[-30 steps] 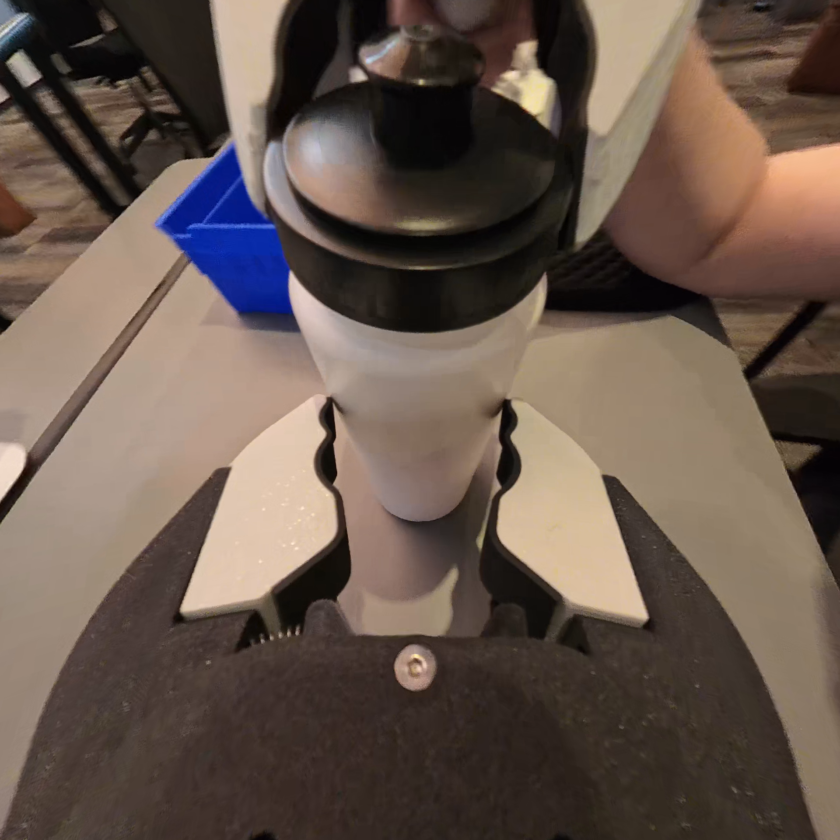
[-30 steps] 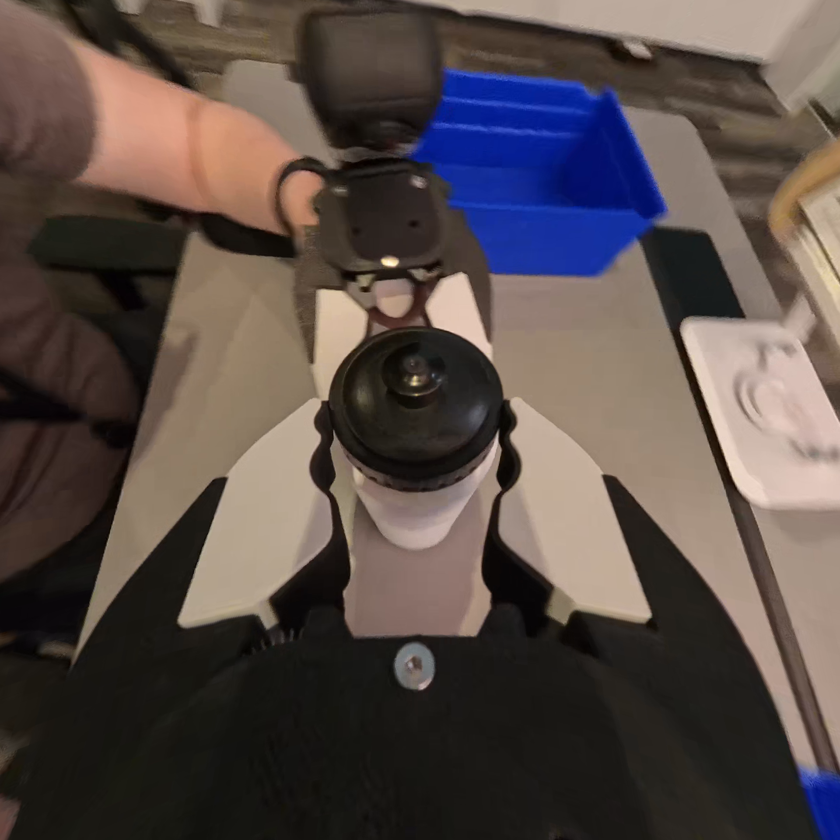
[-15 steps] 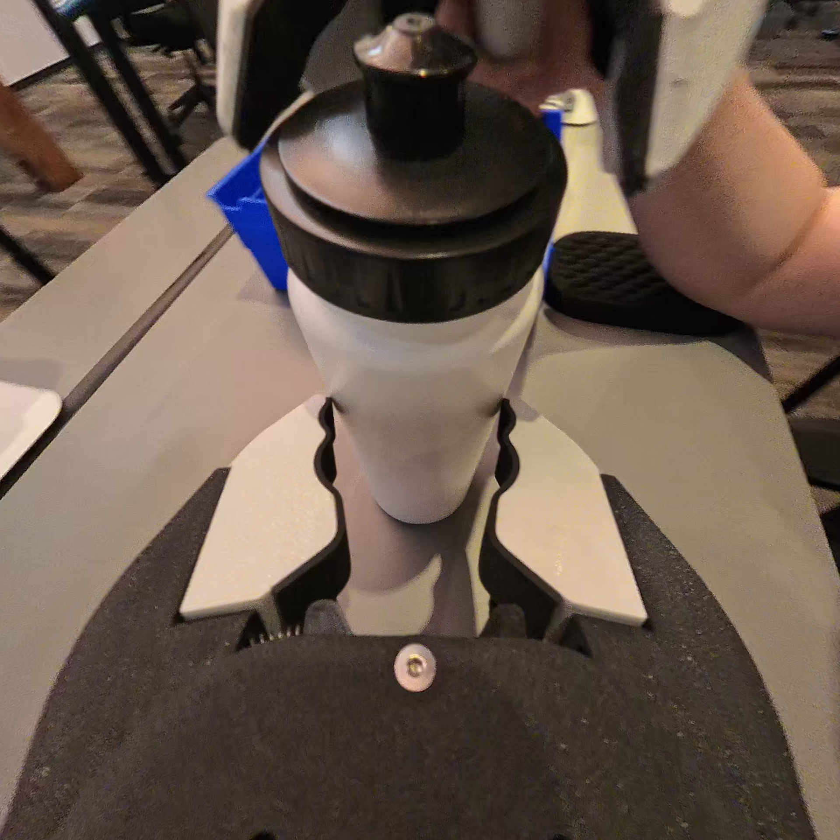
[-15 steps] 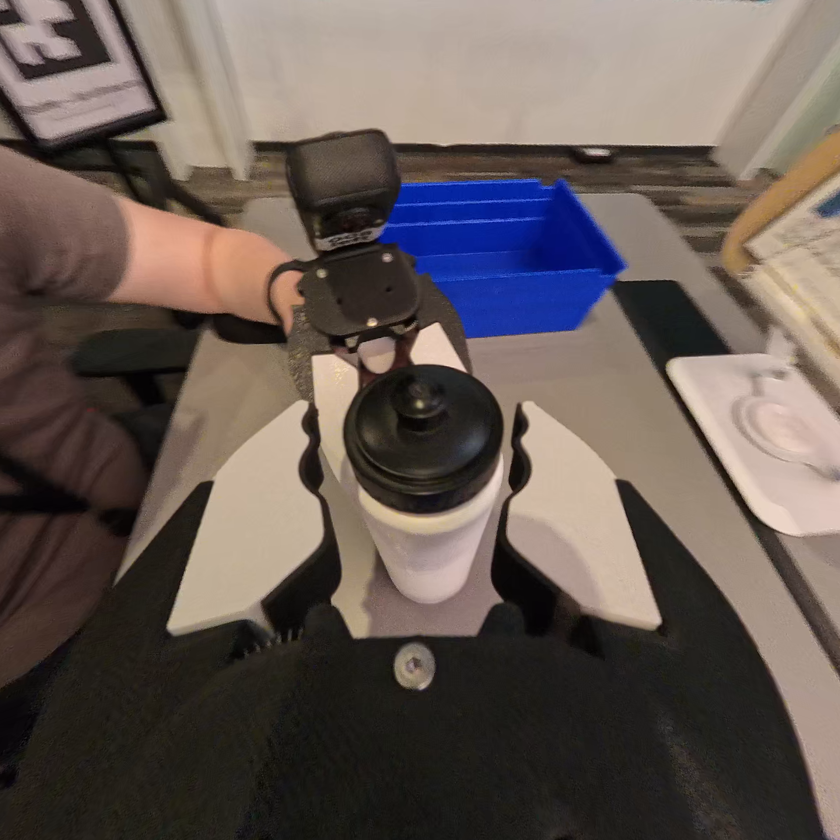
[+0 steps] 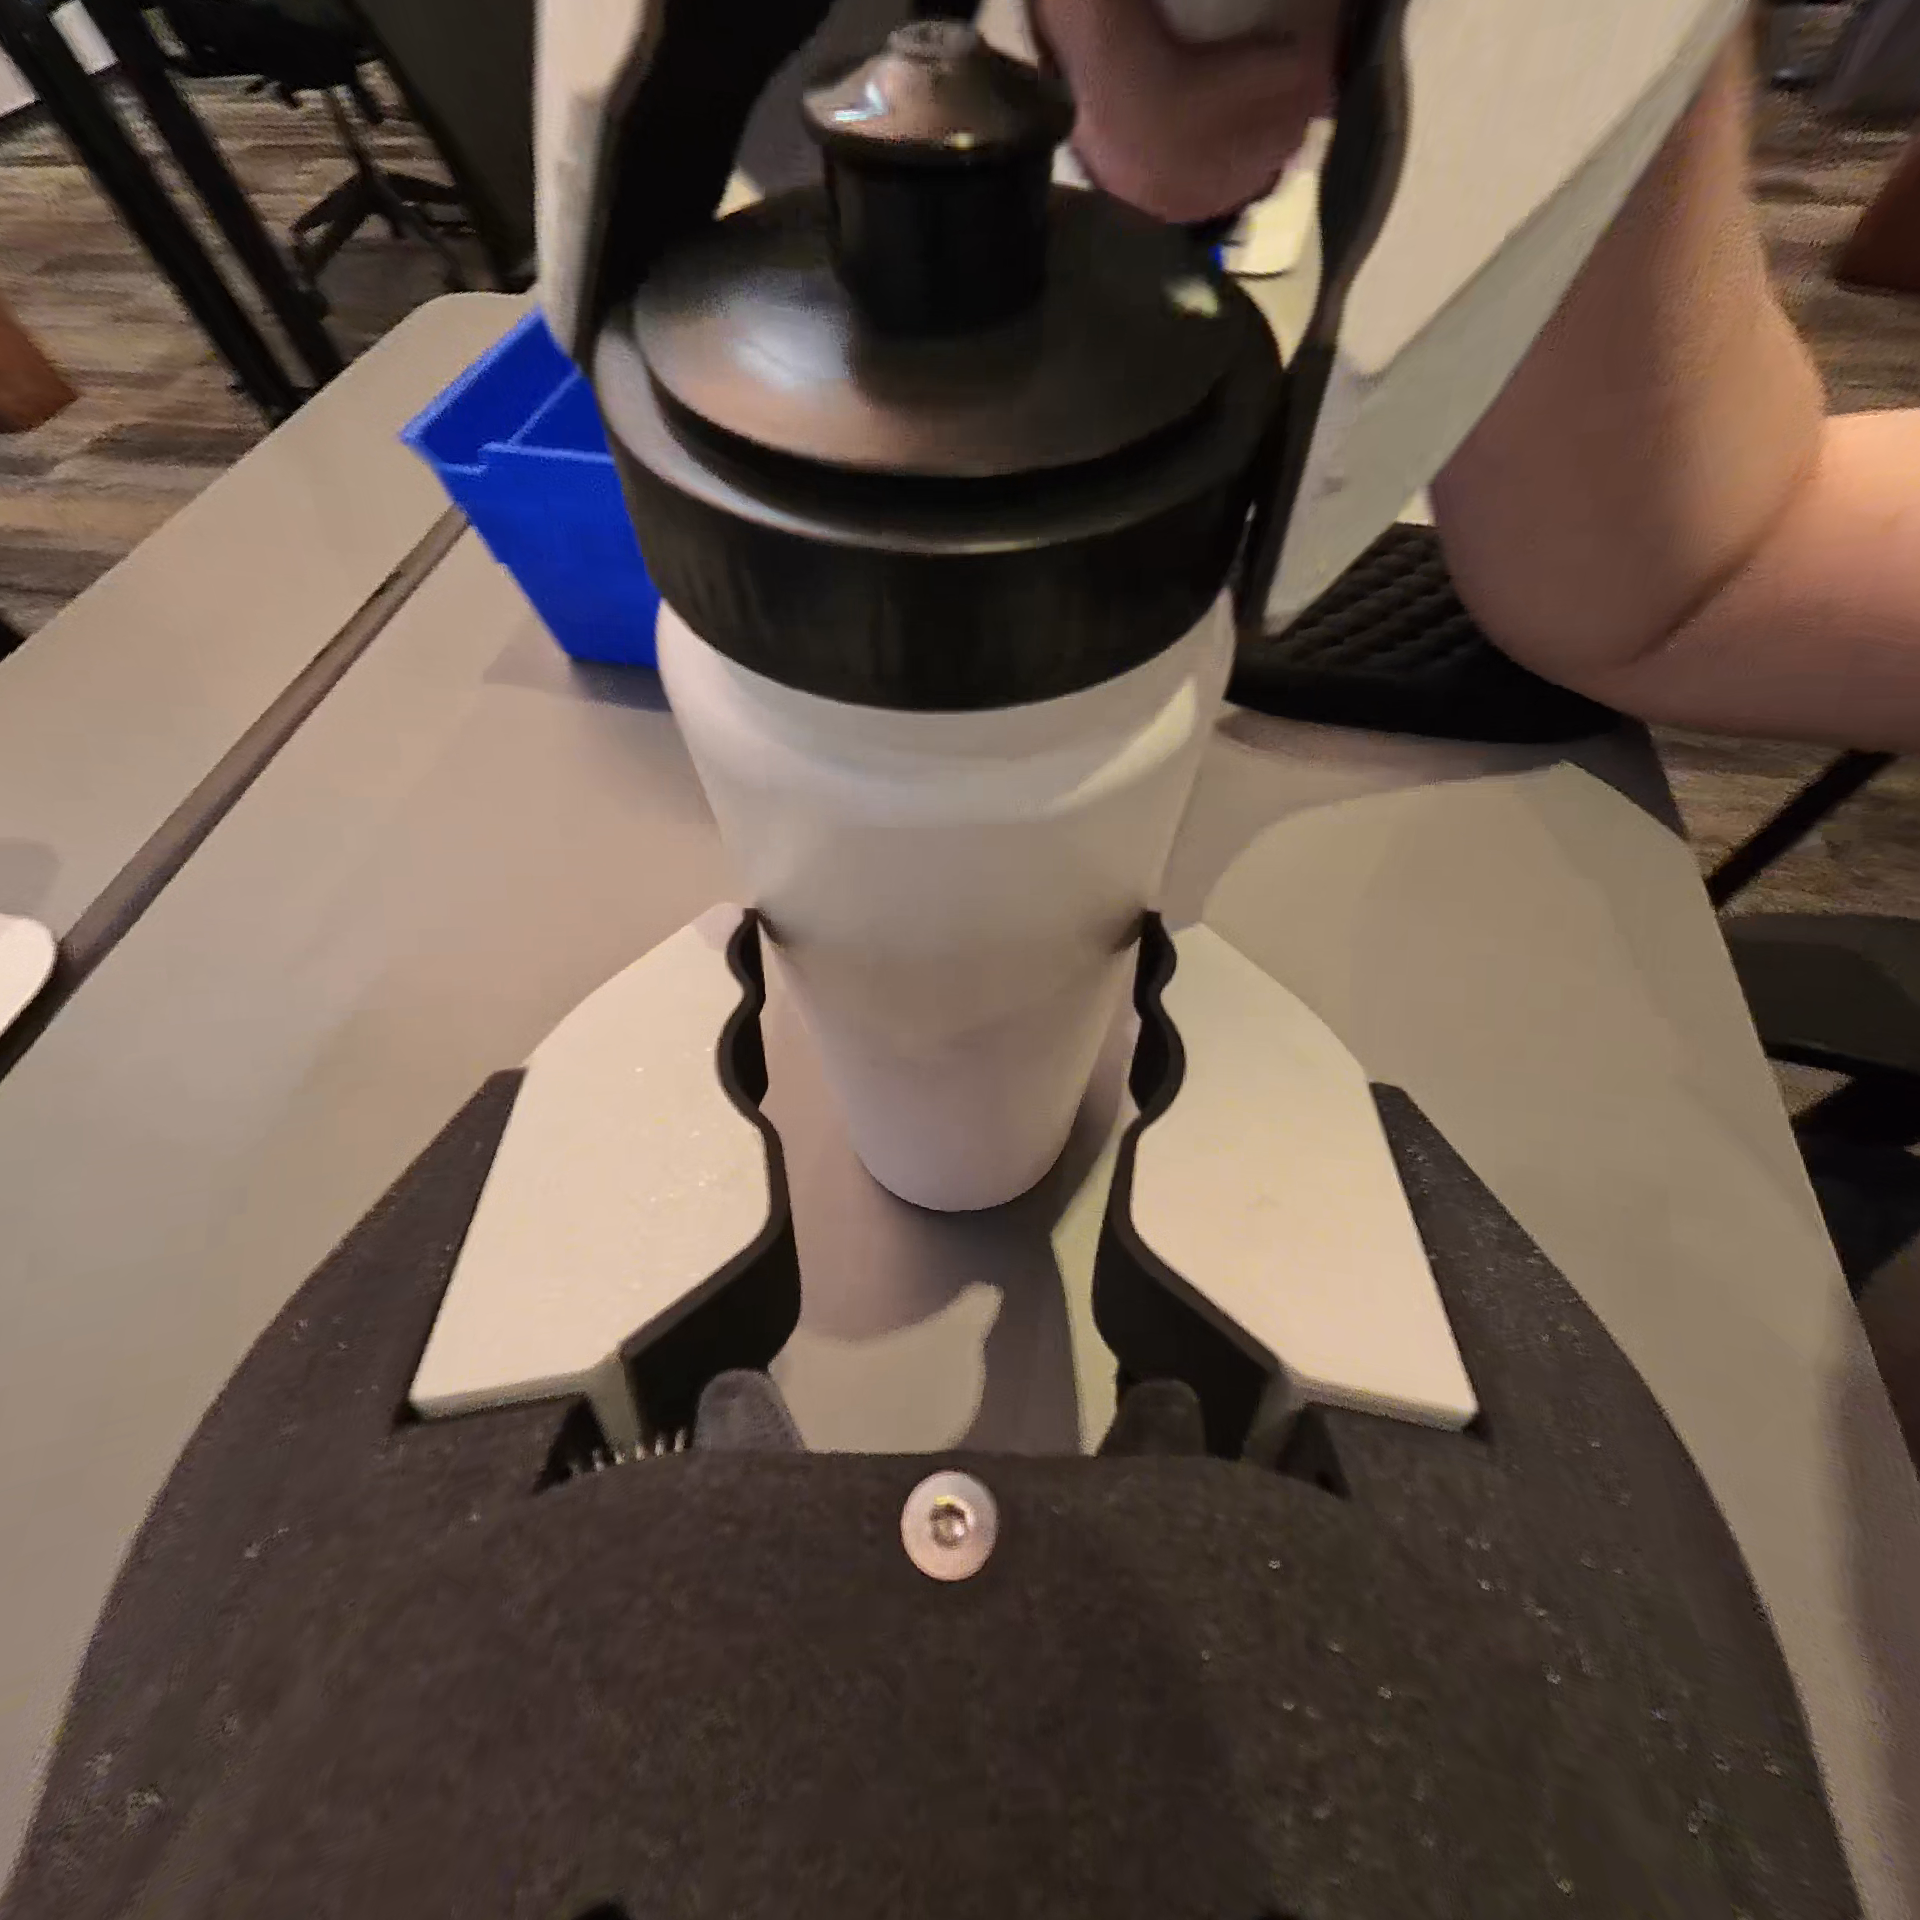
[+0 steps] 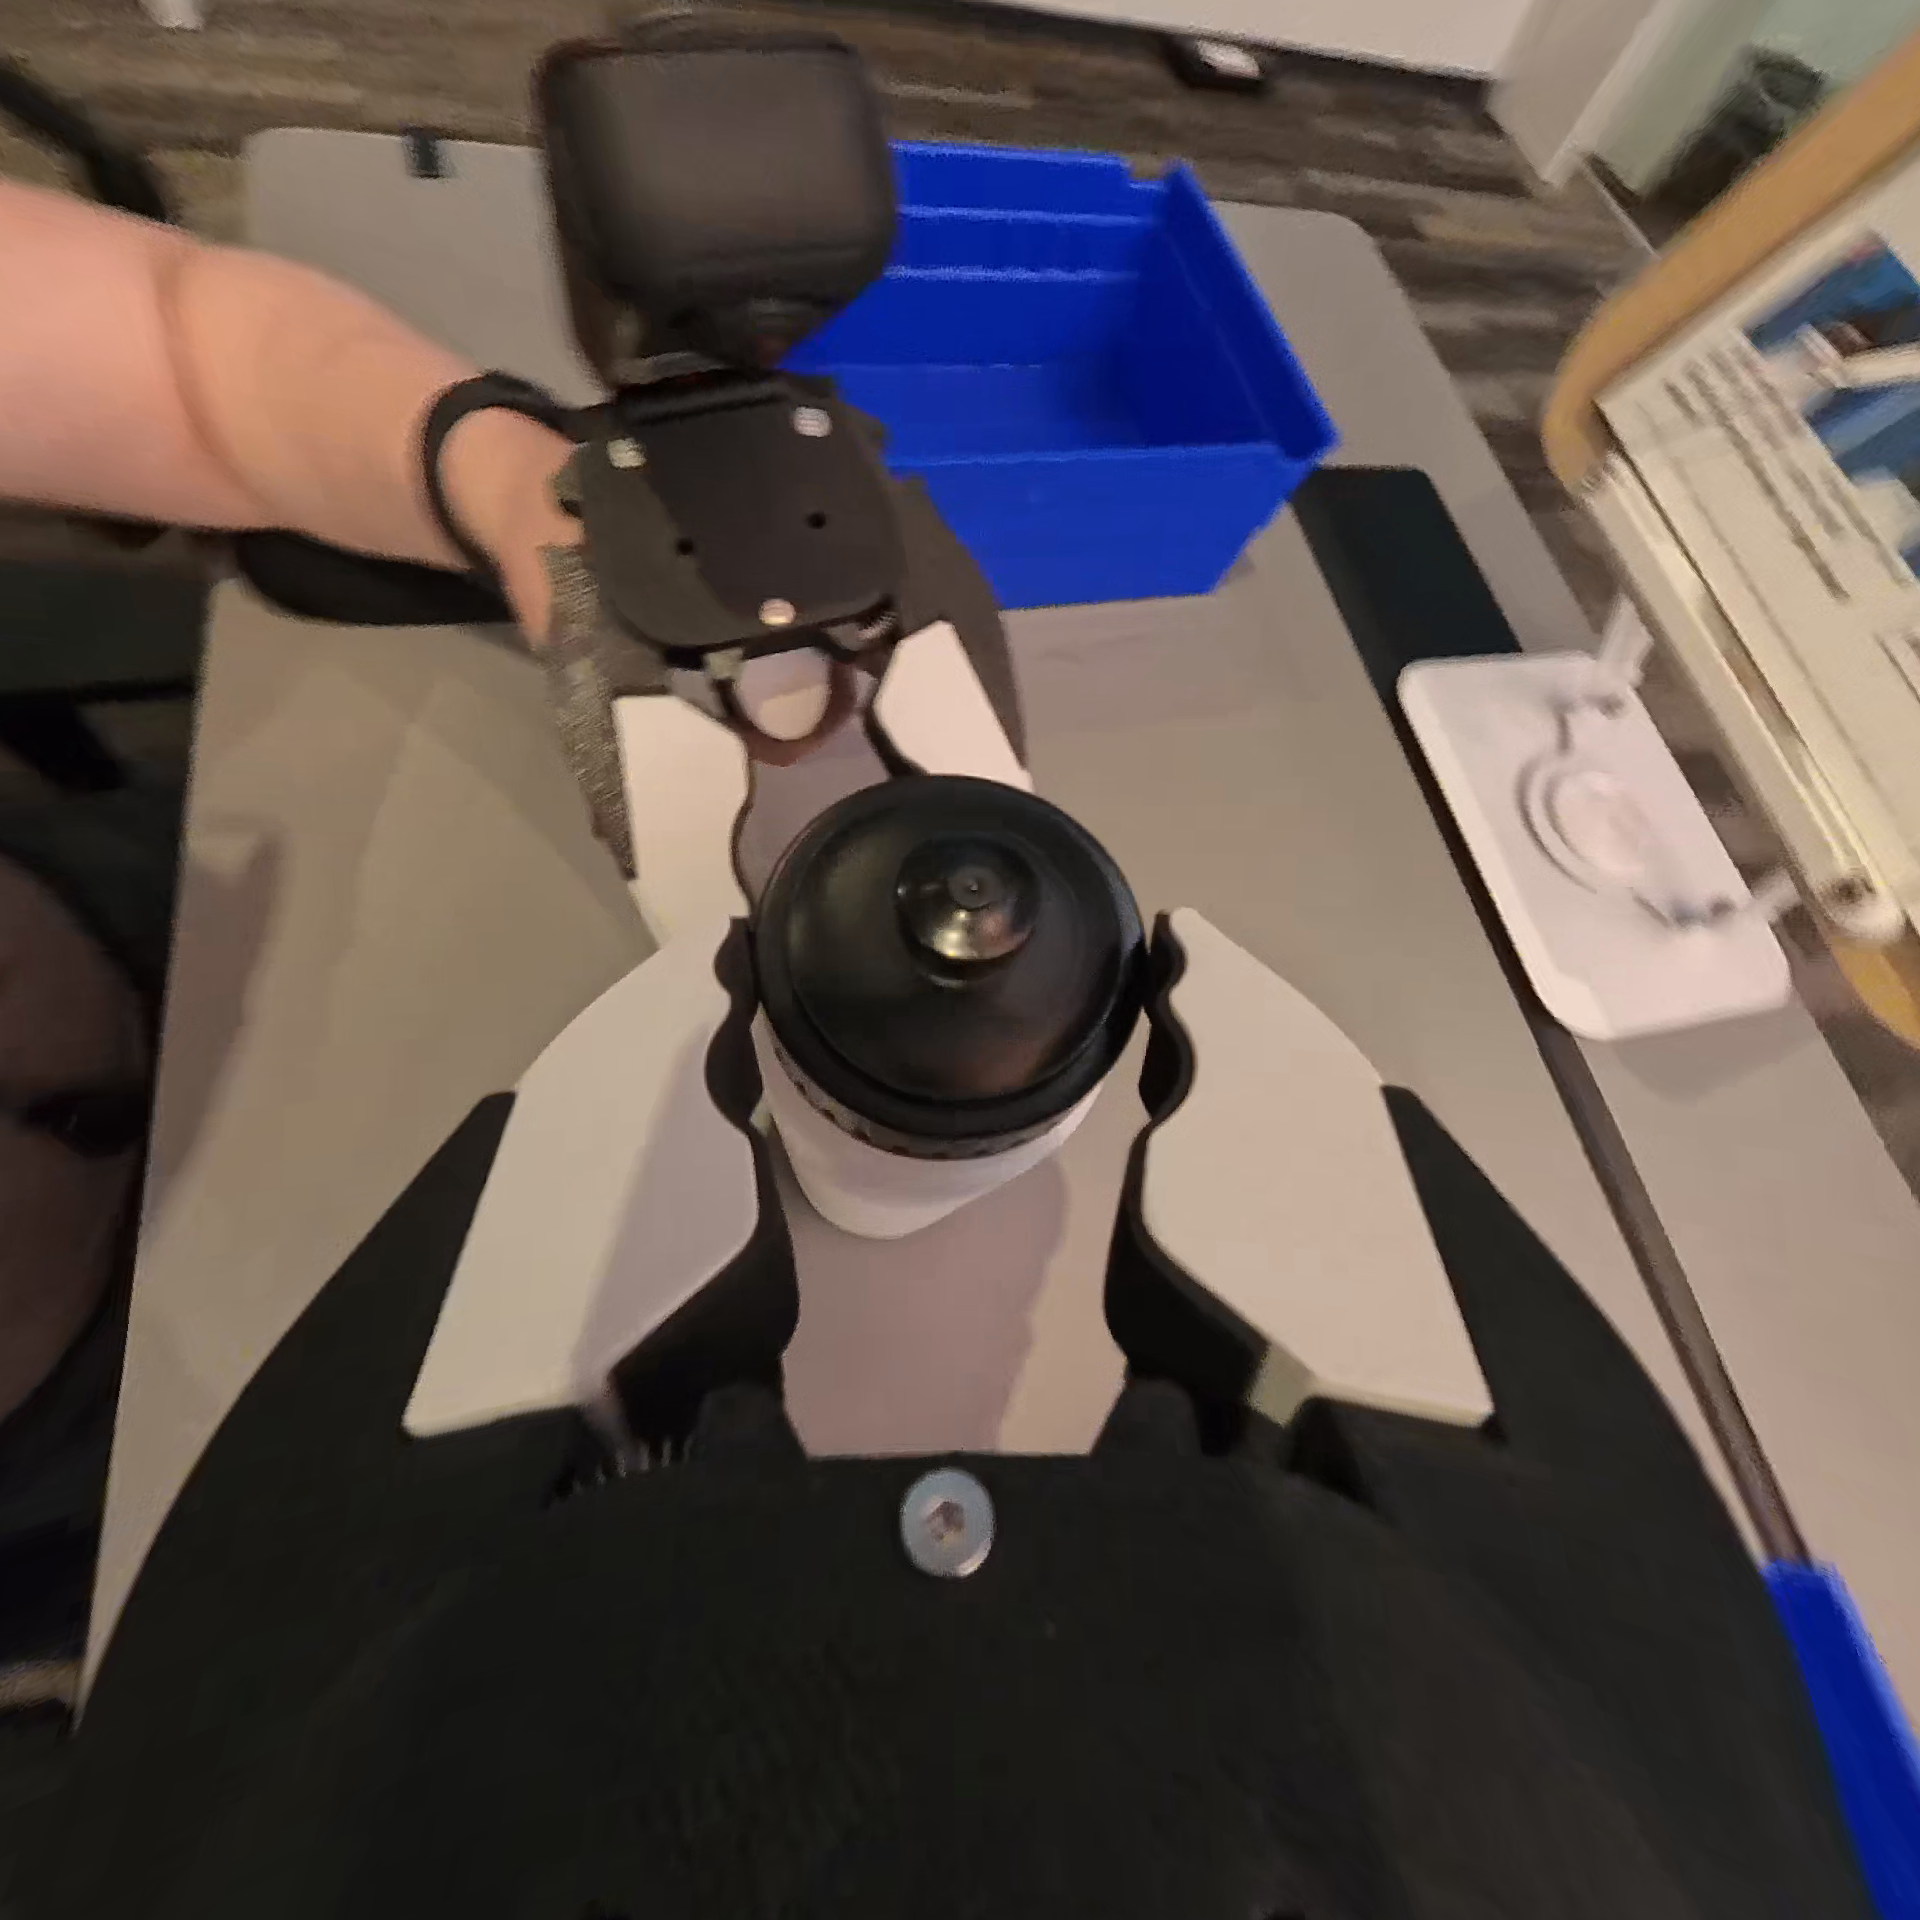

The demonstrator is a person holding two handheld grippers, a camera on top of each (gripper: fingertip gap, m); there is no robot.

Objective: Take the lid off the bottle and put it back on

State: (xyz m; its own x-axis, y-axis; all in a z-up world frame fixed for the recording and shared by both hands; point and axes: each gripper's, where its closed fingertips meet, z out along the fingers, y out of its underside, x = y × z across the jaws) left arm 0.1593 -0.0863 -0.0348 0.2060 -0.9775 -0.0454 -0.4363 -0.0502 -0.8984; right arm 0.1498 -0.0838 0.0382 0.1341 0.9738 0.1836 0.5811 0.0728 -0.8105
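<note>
The white bottle (image 5: 940,935) stands upright on the grey surface (image 5: 343,894), its black lid (image 5: 935,447) screwed on or at least seated, and the left claw (image 5: 951,935) is clamped on the bottle's lower body, both notched fingers pressed against its sides. Half a second ago the right claw (image 6: 948,971) was drawn back and spread wide of the lid, with a clear gap on each side; now it has come down over the top and its fingers sit against the lid's rim on both sides, which I read as closed on the lid. In the left wrist view the same pale fingers now flank the lid where before they hung above and beside it. That looks like a fresh grip between turns, so the work is in a twisting stage, though whether the lid is being loosened or tightened cannot be told from these pictures. No gap shows between lid and bottle. As for writing, the bottle and lid carry no brand or label that can be seen. A printed sheet (image 6: 1787,416) lies at the right edge of the right wrist view, too blurred to read. A blue bin (image 6: 1081,416) and a white tray (image 6: 1590,831) sit further off on the surface.
</note>
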